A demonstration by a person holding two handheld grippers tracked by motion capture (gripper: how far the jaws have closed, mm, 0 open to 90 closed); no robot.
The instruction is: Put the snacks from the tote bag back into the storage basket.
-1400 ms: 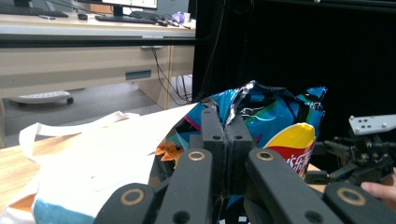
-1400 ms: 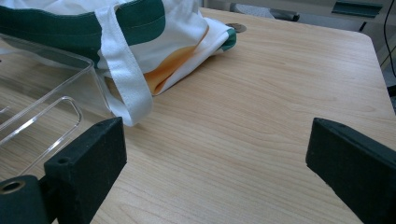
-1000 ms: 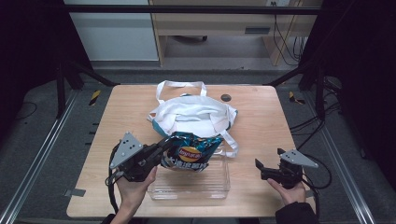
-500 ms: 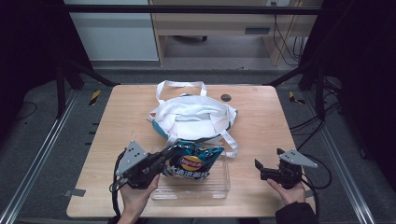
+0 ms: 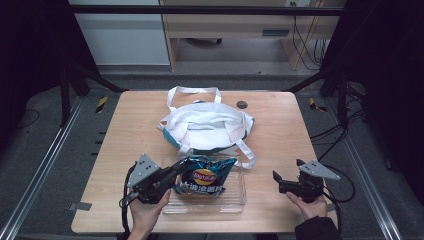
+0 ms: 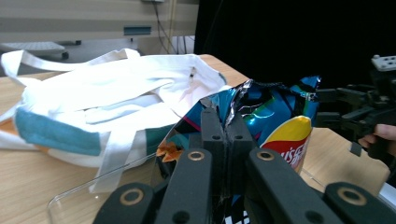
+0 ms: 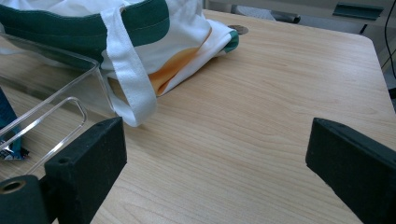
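A blue chip bag (image 5: 206, 178) with a red and yellow logo lies over the clear plastic tray (image 5: 236, 202) at the table's front. My left gripper (image 5: 179, 172) is shut on the bag's crimped edge. In the left gripper view the jaws pinch the foil edge of the chip bag (image 6: 275, 121). Behind the tray lies a white tote bag (image 5: 206, 125) with teal trim, also in the left gripper view (image 6: 102, 93). My right gripper (image 5: 278, 181) rests open on the table at the front right, nothing between its jaws (image 7: 215, 163).
The tote bag's strap (image 7: 130, 74) hangs against the tray's clear wall (image 7: 51, 84). A small dark round disc (image 5: 242, 105) sits in the tabletop beyond the tote. Bare wood lies ahead of the right gripper.
My left gripper has carried the chip bag toward the front and lowered it over the clear tray. The right gripper has stayed put.
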